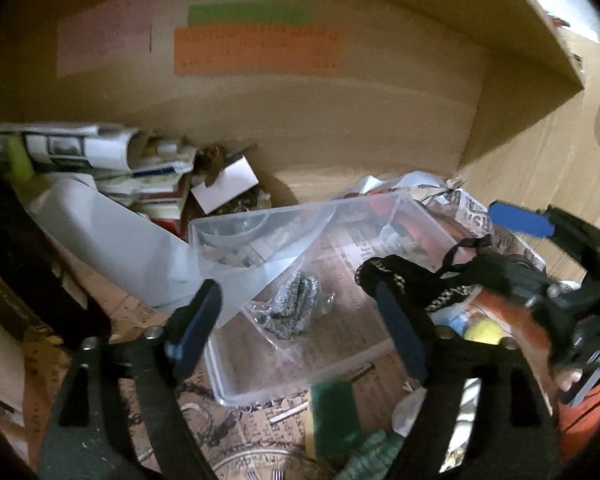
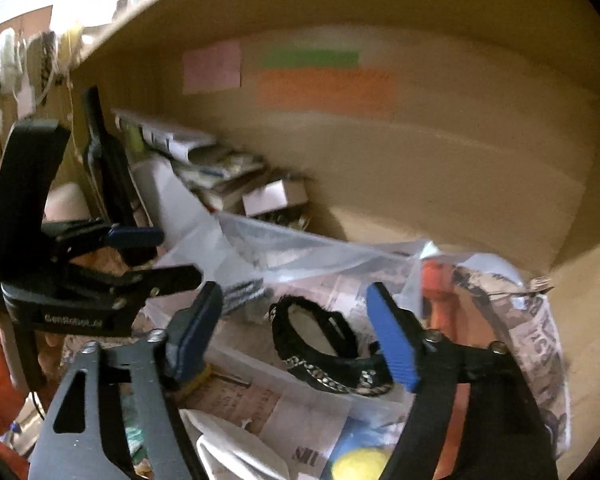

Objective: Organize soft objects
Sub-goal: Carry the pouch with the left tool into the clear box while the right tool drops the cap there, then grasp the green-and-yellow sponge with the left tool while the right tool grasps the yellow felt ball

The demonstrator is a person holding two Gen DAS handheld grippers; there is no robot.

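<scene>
A clear plastic box (image 1: 228,364) lies on newspaper inside a cardboard box and holds a grey knitted piece in a plastic bag (image 1: 294,312). A black strap with a chain (image 2: 324,344) lies on the box's right side and also shows in the left wrist view (image 1: 412,276). My left gripper (image 1: 300,320) is open above the clear box, empty. My right gripper (image 2: 296,332) is open around the black strap, fingers apart from it. The right gripper also shows in the left wrist view (image 1: 540,240), and the left gripper in the right wrist view (image 2: 156,256).
Cardboard walls (image 1: 300,128) with coloured paper labels (image 1: 256,52) close off the back. Rolled papers and small boxes (image 1: 140,172) pile at the back left. A green sponge (image 1: 332,412), a yellow ball (image 2: 360,464) and white cloth (image 2: 228,452) lie at the front.
</scene>
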